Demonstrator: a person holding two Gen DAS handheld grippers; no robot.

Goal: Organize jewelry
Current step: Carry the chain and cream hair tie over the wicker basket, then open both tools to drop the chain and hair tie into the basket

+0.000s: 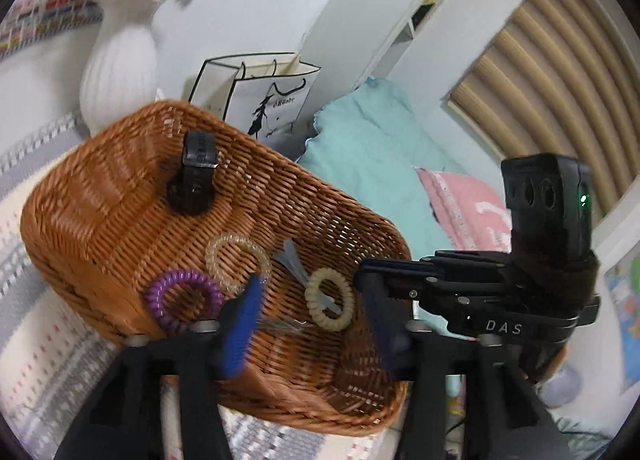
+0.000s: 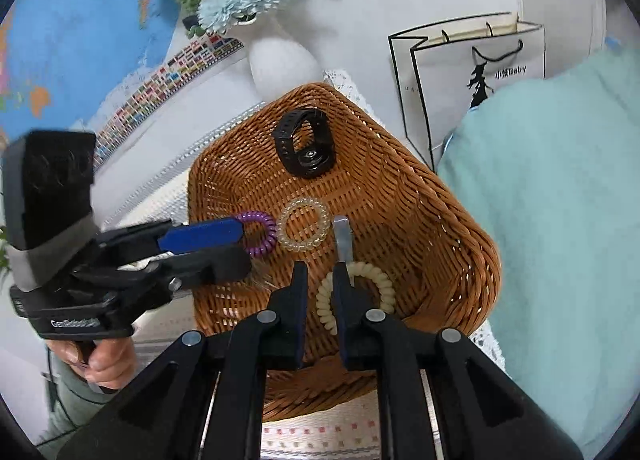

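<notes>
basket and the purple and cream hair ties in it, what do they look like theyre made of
Basket: woven wicker or rattan by the look, warm brown with a slight sheen; the interlaced strands and braided rim show it.
Purple hair tie: coiled plastic, glossy, like a phone cord.
Cream hair tie: the same spiral coil, probably plastic, with a duller, matte look.

A wicker basket [image 2: 420, 220] is sitting on a cloth [image 2: 320, 436], holding a watch [image 2: 304, 144] at its far end and three coil hair ties [image 2: 303, 230] nearer, a vase [image 2: 280, 60] standing behind it.
</notes>
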